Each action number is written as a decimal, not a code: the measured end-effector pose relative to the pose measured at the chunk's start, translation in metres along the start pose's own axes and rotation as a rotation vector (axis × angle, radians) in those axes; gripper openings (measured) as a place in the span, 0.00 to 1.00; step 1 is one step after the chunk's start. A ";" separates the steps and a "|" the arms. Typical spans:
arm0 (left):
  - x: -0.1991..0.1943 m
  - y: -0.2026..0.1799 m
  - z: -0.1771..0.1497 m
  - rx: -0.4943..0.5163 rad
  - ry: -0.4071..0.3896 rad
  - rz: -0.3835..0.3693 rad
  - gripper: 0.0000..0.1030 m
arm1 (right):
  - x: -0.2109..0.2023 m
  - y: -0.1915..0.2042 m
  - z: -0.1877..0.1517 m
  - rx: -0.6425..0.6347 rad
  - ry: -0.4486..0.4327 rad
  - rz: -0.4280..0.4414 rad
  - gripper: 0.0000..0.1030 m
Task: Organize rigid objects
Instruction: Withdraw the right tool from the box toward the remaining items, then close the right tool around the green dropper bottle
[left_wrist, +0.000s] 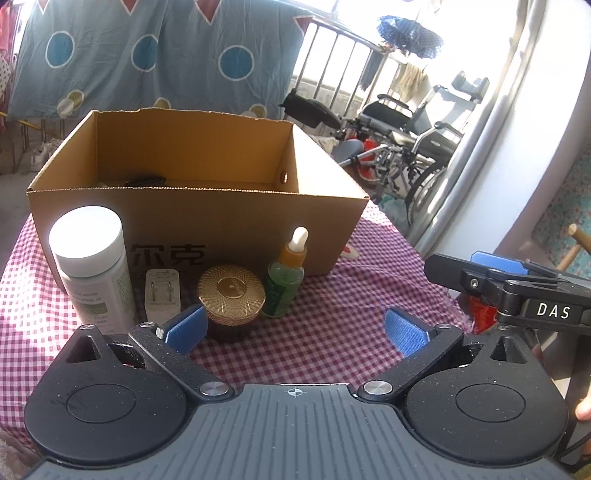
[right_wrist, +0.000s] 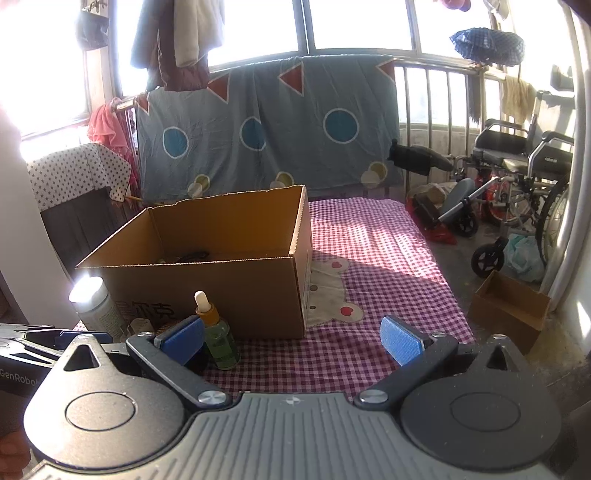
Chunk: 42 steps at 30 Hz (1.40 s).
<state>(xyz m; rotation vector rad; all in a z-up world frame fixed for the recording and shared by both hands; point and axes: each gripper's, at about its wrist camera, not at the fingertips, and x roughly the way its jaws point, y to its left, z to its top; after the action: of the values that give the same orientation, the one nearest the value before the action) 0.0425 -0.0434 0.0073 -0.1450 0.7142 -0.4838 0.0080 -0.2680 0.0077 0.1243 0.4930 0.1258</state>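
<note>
An open cardboard box (left_wrist: 199, 221) (right_wrist: 207, 288) stands on the checked cloth, with a dark item low inside it. In front of it stand a white-capped bottle (left_wrist: 92, 266) (right_wrist: 96, 308), a white charger plug (left_wrist: 163, 290), a gold-lidded jar (left_wrist: 231, 295) and a green dropper bottle (left_wrist: 286, 275) (right_wrist: 218, 338). My left gripper (left_wrist: 295, 328) is open, its left pad just in front of the jar, nothing between the fingers. My right gripper (right_wrist: 291, 341) is open too, hovering over the cloth right of the dropper bottle; it also shows from the side as the right gripper (left_wrist: 517, 280).
The red-and-white checked cloth (right_wrist: 369, 258) covers the table, with a bear patch (right_wrist: 328, 295) beside the box. A small cardboard box (right_wrist: 509, 310) sits on the floor at right. Wheelchairs (right_wrist: 517, 173), a railing and a hanging blue quilt (right_wrist: 266, 125) stand behind.
</note>
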 end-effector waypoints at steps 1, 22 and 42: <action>0.000 -0.001 -0.001 0.007 0.002 -0.002 1.00 | 0.000 -0.001 0.000 0.007 0.000 0.005 1.00; 0.041 -0.022 -0.009 0.349 -0.002 0.109 0.95 | 0.044 0.010 0.001 0.089 0.111 0.187 0.96; 0.064 -0.021 0.007 0.395 -0.026 0.097 0.32 | 0.097 0.030 0.017 0.050 0.178 0.322 0.21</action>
<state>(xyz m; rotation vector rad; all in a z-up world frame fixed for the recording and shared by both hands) 0.0811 -0.0924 -0.0197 0.2527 0.5855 -0.5200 0.0978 -0.2251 -0.0178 0.2421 0.6521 0.4425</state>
